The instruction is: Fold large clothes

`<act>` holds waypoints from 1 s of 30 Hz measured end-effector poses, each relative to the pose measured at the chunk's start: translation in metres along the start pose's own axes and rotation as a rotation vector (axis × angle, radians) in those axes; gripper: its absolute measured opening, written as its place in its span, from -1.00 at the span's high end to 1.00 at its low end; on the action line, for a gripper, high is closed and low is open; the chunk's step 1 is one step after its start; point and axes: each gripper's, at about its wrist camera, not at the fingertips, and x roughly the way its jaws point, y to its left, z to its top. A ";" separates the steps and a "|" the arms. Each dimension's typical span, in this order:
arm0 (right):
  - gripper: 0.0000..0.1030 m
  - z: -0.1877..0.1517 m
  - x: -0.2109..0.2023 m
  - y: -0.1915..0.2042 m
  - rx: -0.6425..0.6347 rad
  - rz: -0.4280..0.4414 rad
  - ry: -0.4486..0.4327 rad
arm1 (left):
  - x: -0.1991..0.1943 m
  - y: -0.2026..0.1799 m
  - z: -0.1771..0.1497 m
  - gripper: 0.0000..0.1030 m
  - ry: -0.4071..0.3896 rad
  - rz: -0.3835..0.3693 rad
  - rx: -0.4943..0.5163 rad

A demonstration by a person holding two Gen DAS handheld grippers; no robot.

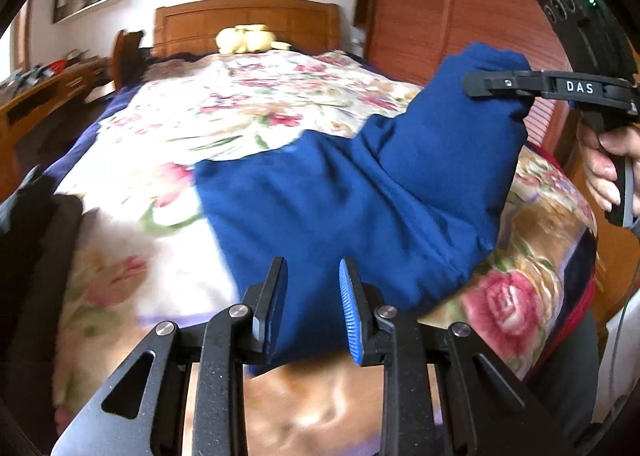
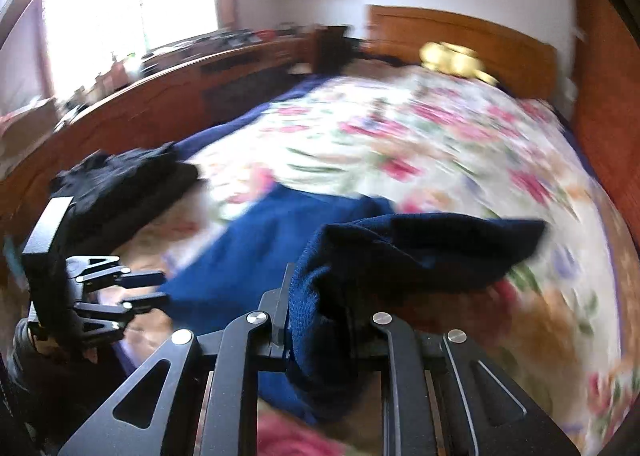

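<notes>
A blue garment [image 1: 360, 196], thick like a sweatshirt, lies on a floral bedspread [image 1: 224, 108] that covers a bed with a wooden headboard [image 1: 248, 22]. In the left wrist view the cloth fills the middle of the frame and rises toward 2 o'clock, where its far corner hangs lifted off the bed.

The left gripper [image 1: 313, 308] sits at 6 o'clock in its own view, its two fingers clenched on the near edge of the blue garment, with a fold of cloth filling the narrow gap between the blue-ribbed pads. In the right wrist view the same tool [image 2: 146, 290] shows at 8 o'clock, pinching the cloth's edge.

The right gripper [image 2: 320, 320] is clamped on a bunched corner of the garment, which drapes dark over its fingers at 6 o'clock in its own view. In the left wrist view it [image 1: 476, 86] reaches in from 3 o'clock, a hand [image 1: 608, 164] on its handle, holding that raised corner.

A dark pile of clothing [image 2: 124, 180] rests on the bed at 9 o'clock in the right wrist view. A yellow plush toy [image 1: 244, 39] sits against the headboard at 12 o'clock. A wooden desk [image 2: 168, 88] runs along the wall under a bright window [image 2: 128, 0].
</notes>
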 end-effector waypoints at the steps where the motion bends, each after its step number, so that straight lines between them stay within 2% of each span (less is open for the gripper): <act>1: 0.64 0.008 0.009 0.015 -0.023 0.028 0.001 | -0.004 0.008 -0.003 0.46 -0.003 0.010 -0.016; 5: 0.64 0.026 0.051 0.062 -0.074 0.130 0.040 | -0.016 0.047 -0.010 0.46 -0.017 0.056 -0.097; 10: 0.54 0.014 0.112 0.083 -0.090 0.165 0.189 | -0.018 0.066 -0.013 0.46 -0.030 0.082 -0.163; 13: 0.32 0.020 0.124 0.084 -0.079 0.172 0.204 | -0.017 0.069 -0.013 0.46 -0.035 0.084 -0.166; 15: 0.02 0.025 0.113 0.082 -0.091 0.162 0.178 | -0.015 0.066 -0.012 0.46 -0.036 0.080 -0.157; 17: -0.15 0.024 0.096 0.081 -0.105 0.170 0.152 | -0.016 0.060 -0.011 0.46 -0.037 0.075 -0.149; 21: -0.19 0.009 0.053 0.071 -0.111 0.117 0.094 | -0.014 0.056 -0.009 0.46 -0.034 0.072 -0.135; 24: -0.19 -0.011 0.033 0.055 -0.125 0.015 0.080 | -0.016 0.053 -0.006 0.46 -0.046 0.064 -0.129; 30: -0.19 -0.056 0.063 0.004 -0.078 -0.147 0.213 | -0.020 0.044 -0.001 0.46 -0.067 0.038 -0.115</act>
